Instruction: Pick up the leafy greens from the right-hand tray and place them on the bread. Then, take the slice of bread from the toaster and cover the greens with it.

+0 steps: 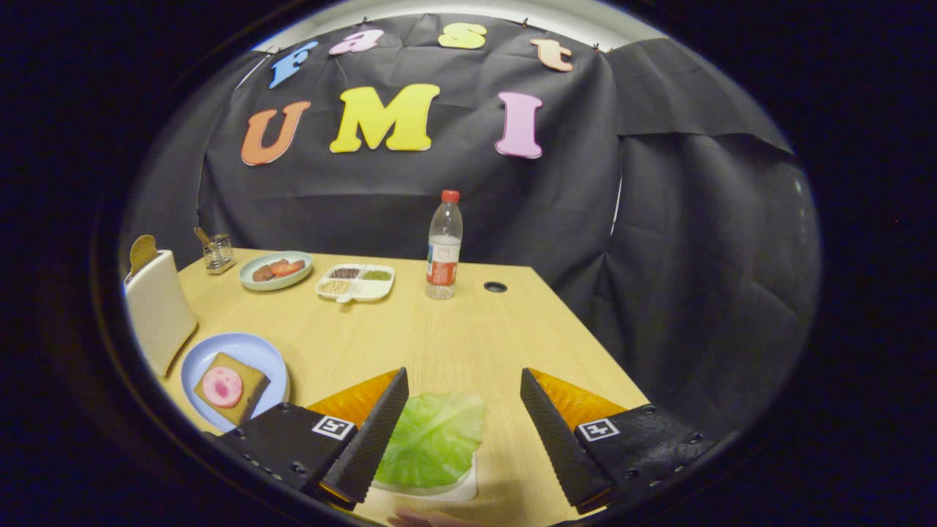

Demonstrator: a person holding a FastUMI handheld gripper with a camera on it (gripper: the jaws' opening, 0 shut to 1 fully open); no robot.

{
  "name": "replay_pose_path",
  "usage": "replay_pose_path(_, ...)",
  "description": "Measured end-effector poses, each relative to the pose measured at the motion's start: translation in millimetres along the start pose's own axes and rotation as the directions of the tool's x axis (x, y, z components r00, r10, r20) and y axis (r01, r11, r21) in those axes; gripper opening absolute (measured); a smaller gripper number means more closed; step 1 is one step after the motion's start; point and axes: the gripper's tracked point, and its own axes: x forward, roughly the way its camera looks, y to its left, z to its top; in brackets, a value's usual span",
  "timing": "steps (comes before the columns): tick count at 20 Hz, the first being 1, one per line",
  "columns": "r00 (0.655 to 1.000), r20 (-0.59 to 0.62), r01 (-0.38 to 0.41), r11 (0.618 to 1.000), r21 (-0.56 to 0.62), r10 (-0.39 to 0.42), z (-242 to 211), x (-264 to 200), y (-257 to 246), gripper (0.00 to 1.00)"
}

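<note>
While claw gapes over greens | wood table | dark-draped booth

Pale green leafy greens, blue plate

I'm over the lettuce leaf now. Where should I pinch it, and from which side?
Probably the far ruffled edge of the lettuce leaf, from above. It lies flat on its white tray, so a side approach finds little to grip. The gripper is open, the leaf nearer one finger; centre it, lower, and close across the edge where it overhangs the tray.
</note>
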Motion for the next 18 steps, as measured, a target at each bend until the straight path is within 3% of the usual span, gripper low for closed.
replay_pose_path(5,0.994,-0.101,0.050,0.998,0.031,-0.047,-31,31,-14,0.95)
replay_pose_path(9,0.982,-0.188,0.040,0.997,0.060,-0.028,-54,40,-13,0.95)
replay_pose_path(14,0.977,-0.211,0.036,0.999,0.032,-0.028,-62,50,-9,0.93)
replay_pose_path(18,0.976,-0.217,0.005,0.999,0.033,0.002,-61,53,3,0.58)
